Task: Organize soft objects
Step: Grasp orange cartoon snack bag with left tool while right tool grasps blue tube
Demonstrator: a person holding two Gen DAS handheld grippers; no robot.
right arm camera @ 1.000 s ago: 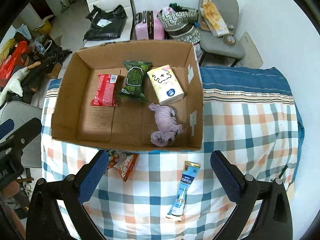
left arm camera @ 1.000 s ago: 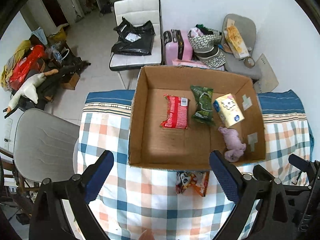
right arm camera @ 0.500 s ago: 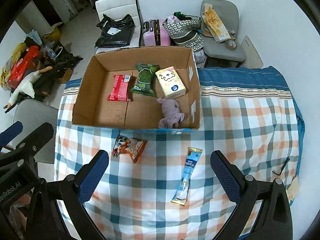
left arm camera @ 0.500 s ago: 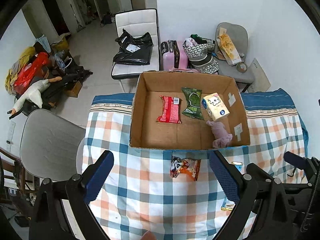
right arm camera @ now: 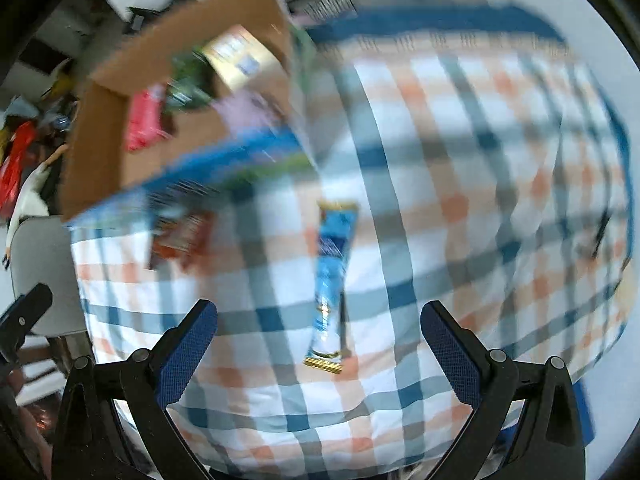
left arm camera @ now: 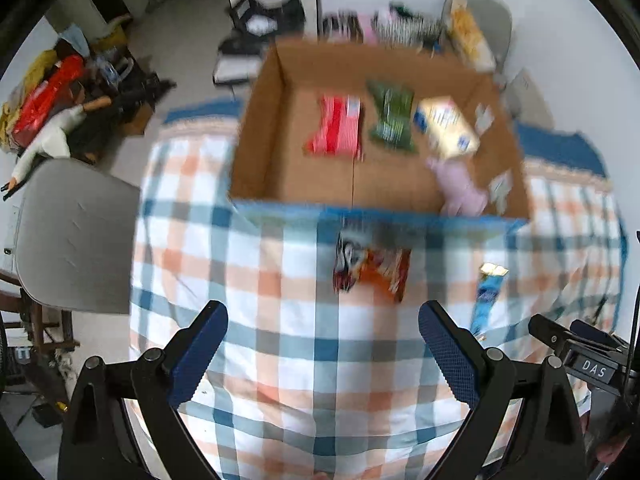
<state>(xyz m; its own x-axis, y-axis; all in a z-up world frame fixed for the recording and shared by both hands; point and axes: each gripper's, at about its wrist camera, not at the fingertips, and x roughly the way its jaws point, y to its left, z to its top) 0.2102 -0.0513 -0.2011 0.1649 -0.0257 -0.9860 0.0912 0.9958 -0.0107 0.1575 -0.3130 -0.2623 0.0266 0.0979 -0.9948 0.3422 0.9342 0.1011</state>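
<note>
A cardboard box (left arm camera: 256,148) stands on the plaid tablecloth (left arm camera: 280,360). Inside it lie a red packet (left arm camera: 336,130), a green packet (left arm camera: 392,116), a yellow tissue pack (left arm camera: 446,126) and a purple soft toy (left arm camera: 460,188). In front of the box lies an orange snack bag (left arm camera: 372,266), ahead of my open left gripper (left arm camera: 322,350). A blue stick pack (right arm camera: 332,276) lies lengthwise on the cloth just ahead of my open right gripper (right arm camera: 318,350), between the lines of its fingers. Both views are motion-blurred.
A grey chair (left arm camera: 72,236) stands at the table's left edge. Behind the box are a white chair with a black bag (left arm camera: 260,28), a pink suitcase and another grey chair (left arm camera: 476,24). Clutter lies on the floor at far left (left arm camera: 52,96). A small black tool (right arm camera: 600,232) rests on the cloth at right.
Both grippers have pulled back from the box, then dropped toward the cloth. The right one swung right over the blue stick pack; the left now faces the orange bag. Both stay open.
</note>
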